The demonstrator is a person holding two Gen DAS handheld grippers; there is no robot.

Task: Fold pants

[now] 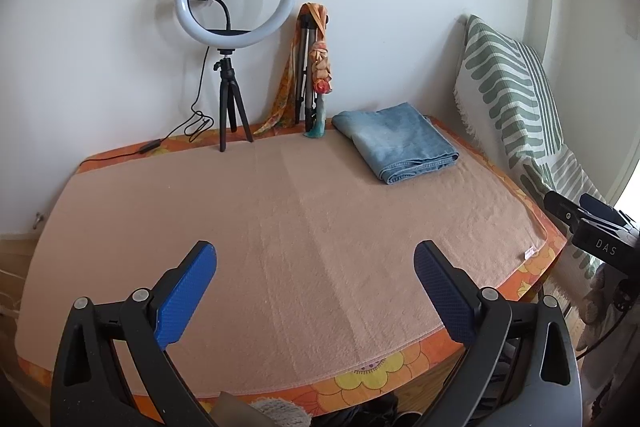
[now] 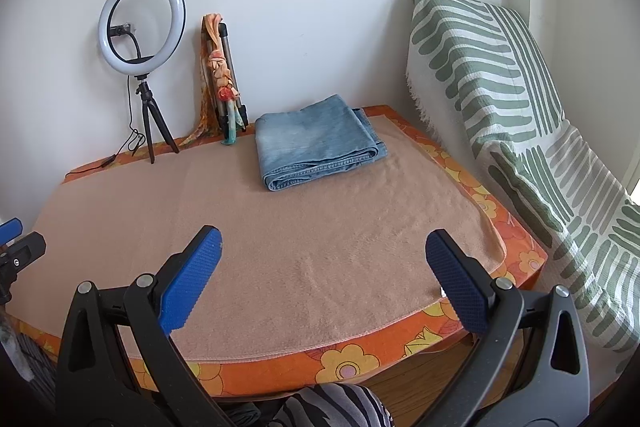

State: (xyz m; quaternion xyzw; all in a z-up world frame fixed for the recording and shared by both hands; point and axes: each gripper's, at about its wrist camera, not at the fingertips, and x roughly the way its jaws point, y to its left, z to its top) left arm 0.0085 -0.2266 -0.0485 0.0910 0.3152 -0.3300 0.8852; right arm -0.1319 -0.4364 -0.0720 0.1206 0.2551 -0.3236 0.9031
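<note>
The blue denim pants (image 1: pixel 398 141) lie folded into a flat rectangle at the far right of the table, on the peach blanket (image 1: pixel 280 235); they also show in the right wrist view (image 2: pixel 318 147). My left gripper (image 1: pixel 316 255) is open and empty, over the near part of the blanket, well short of the pants. My right gripper (image 2: pixel 324 241) is open and empty too, held above the near edge. The right gripper's body shows at the right edge of the left wrist view (image 1: pixel 592 227).
A ring light on a small tripod (image 1: pixel 234 39) and a folded tripod wrapped in an orange scarf (image 1: pixel 314 67) stand against the back wall. A green-striped white throw (image 2: pixel 520 115) drapes over furniture to the right. An orange floral cloth (image 2: pixel 348 359) edges the table.
</note>
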